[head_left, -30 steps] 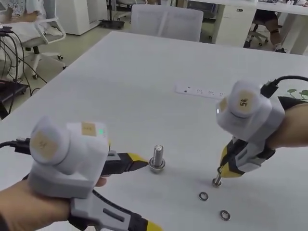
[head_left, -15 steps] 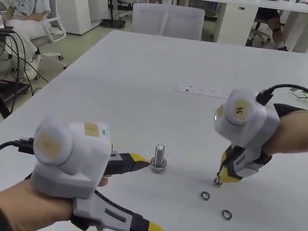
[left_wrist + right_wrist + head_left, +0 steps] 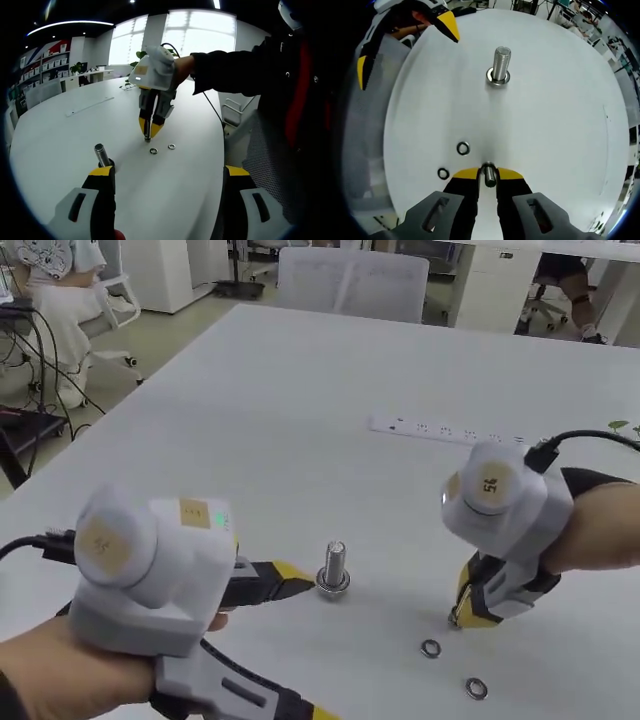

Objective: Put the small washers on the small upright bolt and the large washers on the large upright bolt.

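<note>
The large bolt (image 3: 333, 568) stands upright mid-table with a washer at its base. My left gripper (image 3: 305, 648) lies open just left of it; in the left gripper view the large bolt (image 3: 101, 154) rises beside the left finger (image 3: 102, 175). My right gripper (image 3: 458, 618) points down, shut on the small bolt (image 3: 489, 175), which its tips mostly hide in the head view. Two small washers (image 3: 430, 648) (image 3: 476, 688) lie flat on the table just in front of it, also seen as washers (image 3: 463, 148) (image 3: 443, 173) left of the jaws.
A white power strip (image 3: 440, 430) lies further back on the white table (image 3: 250, 410). A grey chair (image 3: 350, 280) stands at the far edge. The table's right edge (image 3: 220, 150) runs close to the washers. A person sits at the far left.
My right gripper has come down lower over the small bolt, so its tips now cover it. The left gripper stays beside the large bolt. The camera drifted a little.
</note>
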The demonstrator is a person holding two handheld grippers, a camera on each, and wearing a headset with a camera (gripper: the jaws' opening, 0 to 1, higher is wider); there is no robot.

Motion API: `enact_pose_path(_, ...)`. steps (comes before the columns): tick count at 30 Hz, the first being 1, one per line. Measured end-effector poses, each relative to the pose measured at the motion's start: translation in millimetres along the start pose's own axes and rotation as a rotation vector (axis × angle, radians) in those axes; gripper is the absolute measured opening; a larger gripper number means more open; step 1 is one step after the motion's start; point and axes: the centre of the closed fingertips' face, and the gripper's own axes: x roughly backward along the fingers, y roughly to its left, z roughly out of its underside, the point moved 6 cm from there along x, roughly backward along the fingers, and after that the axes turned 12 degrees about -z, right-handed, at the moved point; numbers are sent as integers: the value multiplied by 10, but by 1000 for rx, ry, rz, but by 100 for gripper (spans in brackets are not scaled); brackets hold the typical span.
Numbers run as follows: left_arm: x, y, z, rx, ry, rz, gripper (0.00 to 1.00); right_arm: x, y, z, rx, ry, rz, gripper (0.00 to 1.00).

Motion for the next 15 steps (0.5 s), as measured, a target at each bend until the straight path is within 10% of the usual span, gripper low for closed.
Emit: enact_pose_path(15, 8, -1, -11, 2, -1, -7, 89, -44, -2, 8, -1, 3, 0, 14)
